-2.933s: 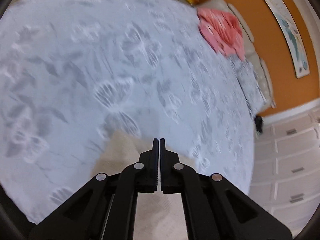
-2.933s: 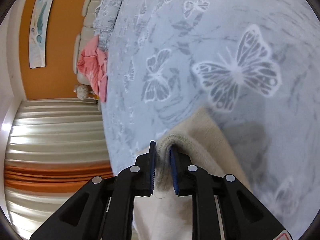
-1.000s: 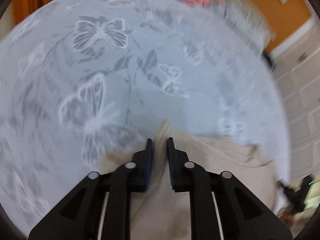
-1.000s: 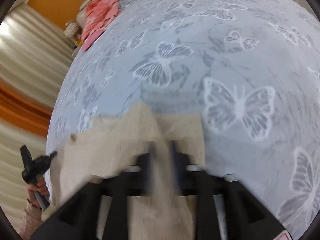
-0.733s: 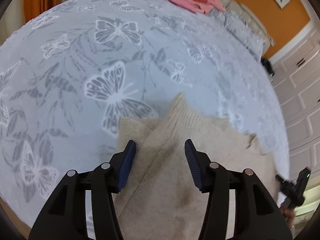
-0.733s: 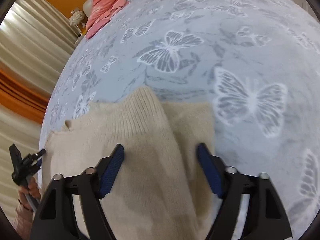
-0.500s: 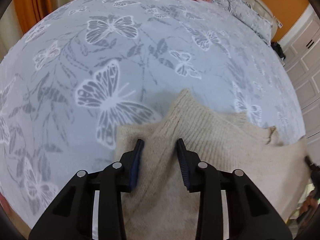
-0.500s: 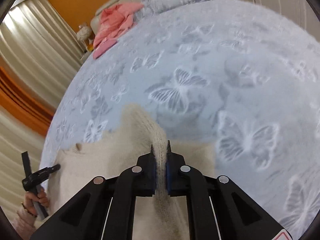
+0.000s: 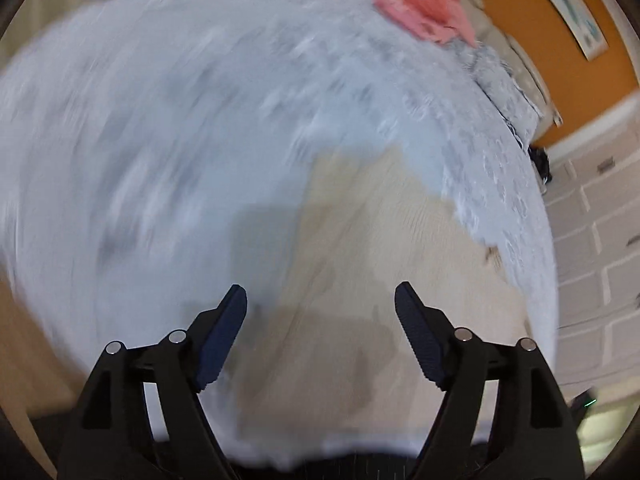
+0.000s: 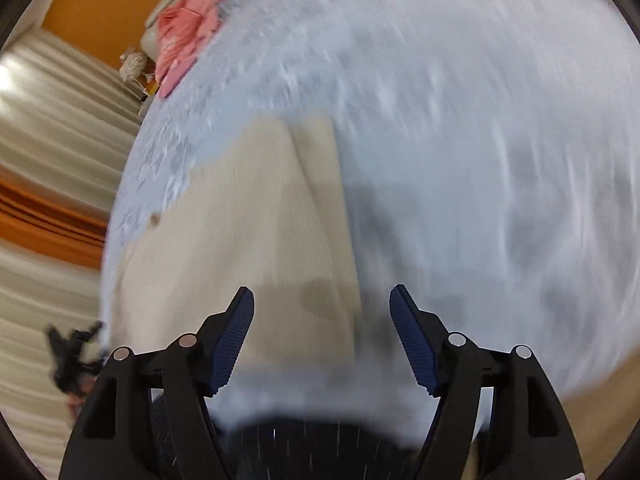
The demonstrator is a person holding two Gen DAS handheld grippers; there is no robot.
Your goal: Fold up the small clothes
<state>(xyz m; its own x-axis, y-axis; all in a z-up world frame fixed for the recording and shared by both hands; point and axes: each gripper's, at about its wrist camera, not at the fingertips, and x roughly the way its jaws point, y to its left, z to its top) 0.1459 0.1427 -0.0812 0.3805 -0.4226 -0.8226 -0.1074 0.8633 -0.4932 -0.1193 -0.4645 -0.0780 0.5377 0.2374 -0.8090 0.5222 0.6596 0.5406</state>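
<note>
Beige knit sweater [image 9: 372, 248] flat on butterfly-print bedspread [image 9: 160, 120], sides folded inward — further folds judged outstanding. Left tongs [image 9: 320, 300], right tongs [image 10: 322, 300] opening, empty, above sweater.

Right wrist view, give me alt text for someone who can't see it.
A beige sweater lies partly folded on a pale blue bedspread, all motion-blurred. The right gripper hangs above it, jaws opening, nothing between them. Pink clothes sit at the bed's far end.
</note>
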